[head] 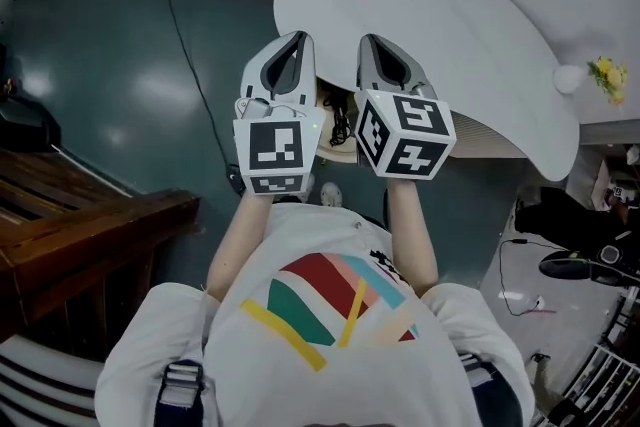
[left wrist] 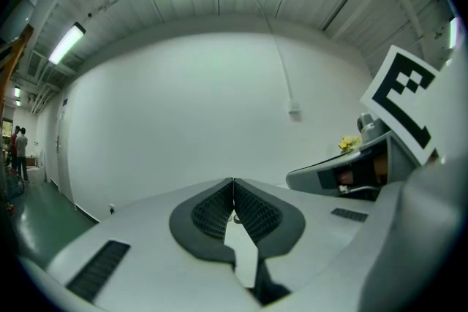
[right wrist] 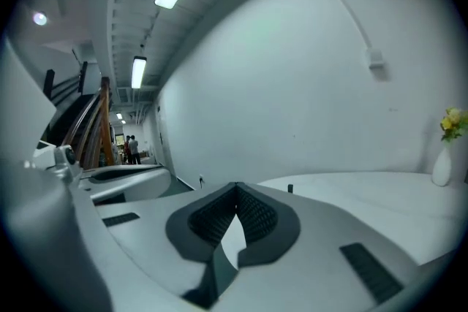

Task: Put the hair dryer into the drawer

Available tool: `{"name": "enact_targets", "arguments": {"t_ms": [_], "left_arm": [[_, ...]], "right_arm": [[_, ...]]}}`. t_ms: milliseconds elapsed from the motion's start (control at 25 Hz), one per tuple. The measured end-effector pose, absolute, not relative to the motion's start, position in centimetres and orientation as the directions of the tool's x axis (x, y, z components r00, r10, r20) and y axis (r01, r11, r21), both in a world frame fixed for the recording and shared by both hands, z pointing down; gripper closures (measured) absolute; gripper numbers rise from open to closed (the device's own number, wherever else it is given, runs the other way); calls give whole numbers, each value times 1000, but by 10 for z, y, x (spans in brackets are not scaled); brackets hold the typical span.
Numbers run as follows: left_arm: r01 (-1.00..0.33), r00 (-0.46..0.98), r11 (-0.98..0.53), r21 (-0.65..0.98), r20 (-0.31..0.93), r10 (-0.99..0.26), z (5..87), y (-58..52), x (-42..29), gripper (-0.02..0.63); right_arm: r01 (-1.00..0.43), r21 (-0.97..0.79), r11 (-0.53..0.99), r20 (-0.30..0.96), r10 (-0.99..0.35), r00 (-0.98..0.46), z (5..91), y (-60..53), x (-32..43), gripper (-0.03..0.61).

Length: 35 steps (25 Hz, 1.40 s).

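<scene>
Both tools are held side by side at chest height, pointing out over the near edge of the white bench [head: 480,25]. The left hand-held gripper [head: 297,37] is clenched tip to tip on nothing. The right hand-held gripper [head: 368,41] is likewise clenched and empty. No hair dryer shows plainly in any view. The only candidate is a dark cable [head: 340,123] bunched on a pale slatted surface [head: 480,137] tucked under the bench's near edge, seen through the gap between the two tools. If that is the dryer's cord, the dryer lies below and just ahead of both tools, and neither hand is clearly nearer. Its body, long axis and nozzle heading are hidden, and the drawer is not identifiable. Judgement: both tools must drop and open before any grasp.
</scene>
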<state>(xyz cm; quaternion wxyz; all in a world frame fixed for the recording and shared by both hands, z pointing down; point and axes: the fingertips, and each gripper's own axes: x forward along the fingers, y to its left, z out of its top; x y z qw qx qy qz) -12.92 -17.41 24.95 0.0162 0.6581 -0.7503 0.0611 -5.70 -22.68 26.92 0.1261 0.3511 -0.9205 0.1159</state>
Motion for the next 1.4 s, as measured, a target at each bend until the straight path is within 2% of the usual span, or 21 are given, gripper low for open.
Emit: {"name": "enact_targets", "arguments": {"t_ms": [240, 440, 680, 1400], "left_arm": [[-992, -102, 97, -85, 53, -993, 218, -175, -118, 597], [-990, -89, 86, -114, 22, -996, 205, -171, -111, 597], [-991, -74, 77, -110, -32, -997, 193, -176, -100, 597], [-991, -78, 82, -109, -36, -996, 190, -173, -98, 597]], "right_arm": [[-674, -93, 733, 151, -658, -737, 221, -209, -36, 567], [-664, -88, 742, 76, -660, -748, 207, -198, -28, 568], [-680, -50, 732, 68, -676, -733, 205, -200, -21, 568], [-698, -78, 711, 83, -694, -716, 213, -210, -5, 568]]}}
